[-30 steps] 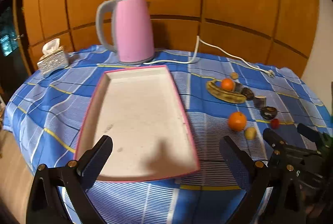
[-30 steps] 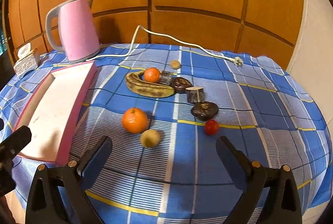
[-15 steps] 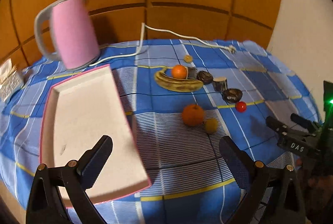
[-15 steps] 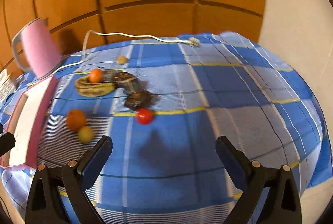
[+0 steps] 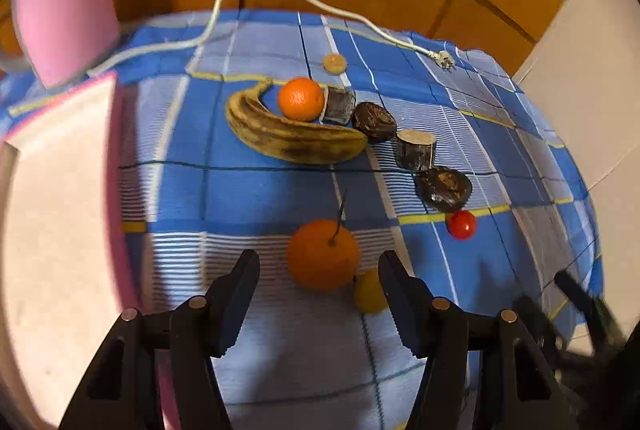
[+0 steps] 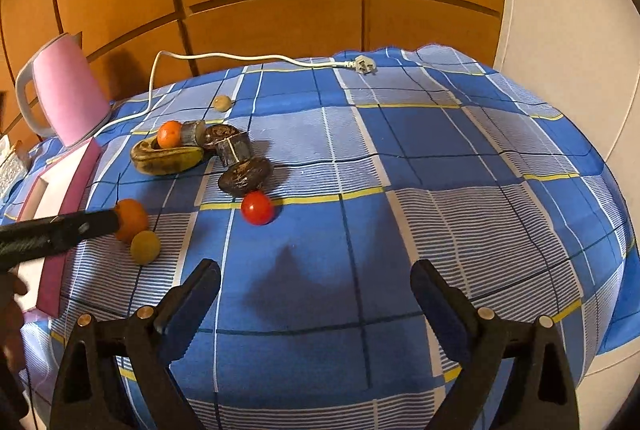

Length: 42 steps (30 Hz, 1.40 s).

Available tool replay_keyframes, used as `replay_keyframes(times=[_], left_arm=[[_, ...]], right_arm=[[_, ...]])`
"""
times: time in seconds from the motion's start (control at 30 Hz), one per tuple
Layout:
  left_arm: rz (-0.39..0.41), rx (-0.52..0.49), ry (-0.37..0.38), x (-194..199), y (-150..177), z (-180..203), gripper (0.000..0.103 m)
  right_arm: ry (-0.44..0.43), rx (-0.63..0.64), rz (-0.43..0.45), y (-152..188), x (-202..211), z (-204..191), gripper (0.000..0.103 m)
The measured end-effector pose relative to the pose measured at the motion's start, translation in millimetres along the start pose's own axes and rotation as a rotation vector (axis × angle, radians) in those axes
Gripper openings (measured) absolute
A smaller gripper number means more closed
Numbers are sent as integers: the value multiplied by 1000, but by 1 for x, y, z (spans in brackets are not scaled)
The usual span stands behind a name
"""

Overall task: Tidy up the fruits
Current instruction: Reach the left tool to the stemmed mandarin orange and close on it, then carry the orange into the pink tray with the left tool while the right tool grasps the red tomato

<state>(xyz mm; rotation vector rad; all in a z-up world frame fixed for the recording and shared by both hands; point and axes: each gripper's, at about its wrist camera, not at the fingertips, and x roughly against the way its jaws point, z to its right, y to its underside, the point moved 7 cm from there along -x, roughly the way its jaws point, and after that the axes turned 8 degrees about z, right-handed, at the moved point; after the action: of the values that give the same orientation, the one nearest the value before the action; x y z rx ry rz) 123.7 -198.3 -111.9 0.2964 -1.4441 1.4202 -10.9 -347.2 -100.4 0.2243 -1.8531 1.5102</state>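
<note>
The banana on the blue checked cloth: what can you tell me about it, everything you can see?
The banana is overripe: dull yellow skin, heavily mottled with brown and black. It lies flat on the tablecloth, unpeeled and curved like a cradle around a small orange that rests against its inner side. One end points toward the pink tray; the other reaches a dark round fruit.

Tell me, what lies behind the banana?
A small orange sits in the curve of the banana, beside a dark cut piece. Whether the orange touches the banana cannot be told.
</note>
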Motion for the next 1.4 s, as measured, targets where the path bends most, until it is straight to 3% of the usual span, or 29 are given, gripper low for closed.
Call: replay_keyframes(times=[0.03, 0.17, 0.53, 0.67, 0.8, 1.07, 1.3, 1.4], left_arm=[[-9, 9, -3, -6, -1, -1, 62], [5, 17, 26, -15, -2, -1, 41], [108, 40, 47, 35, -6, -14, 40], [178, 71, 44, 71, -11, -34, 40], [225, 128, -18, 97, -16, -76, 40], [230, 273, -240, 105, -26, -180, 40], [226, 283, -371, 95, -34, -228, 41], [230, 294, -391, 91, -38, -237, 44]], right_arm=[[-6, -2, -2, 1, 0, 0, 97], [-20, -2, -16, 4, -4, -2, 96], [-65, 2, -77, 11, -14, -9, 73], [-92, 5, -104, 12, -18, -14, 57], [-132, 21, -134, 11, -24, -22, 44], [-174, 97, -105, -14, -41, -41, 39], [-175, 128, -127, -18, -64, -49, 39], [-166, 150, -139, -17, -71, -50, 25]])
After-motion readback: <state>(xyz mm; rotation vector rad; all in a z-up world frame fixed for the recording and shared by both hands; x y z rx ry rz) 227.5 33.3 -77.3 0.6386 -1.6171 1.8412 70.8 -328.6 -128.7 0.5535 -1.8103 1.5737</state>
